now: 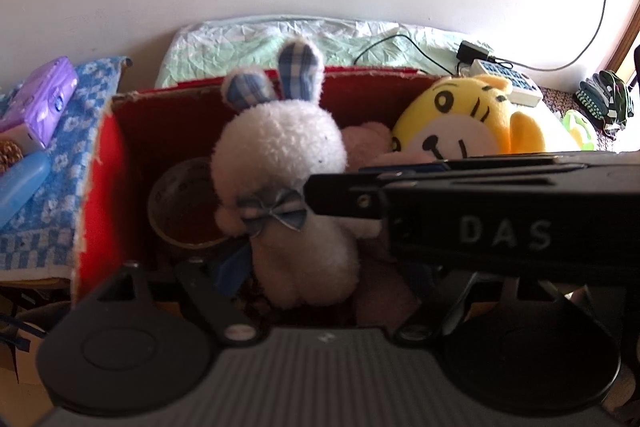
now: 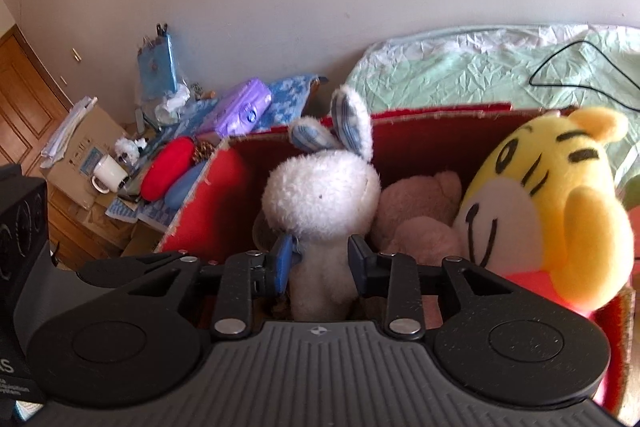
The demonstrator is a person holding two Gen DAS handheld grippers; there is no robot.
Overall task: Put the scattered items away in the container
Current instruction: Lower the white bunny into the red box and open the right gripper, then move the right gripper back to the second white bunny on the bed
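Rabbit (image 2: 322, 211) stood upright (long axis vertical) betw. right gripper (image 2: 320, 263) pads, pinched over box (image 2: 204, 203); left gripper's (image 1: 304, 227) spread undeterminable.

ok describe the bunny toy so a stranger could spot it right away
Find the red cardboard box in front of the pale green bed. The fluffy white plush rabbit stands inside, left of a pink teddy and a yellow tiger. Only it has blue checked ears and a bow.

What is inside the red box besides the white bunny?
Inside the red box: a yellow tiger plush, a pink plush and a tape roll beside the white bunny. The box floor is mostly covered.
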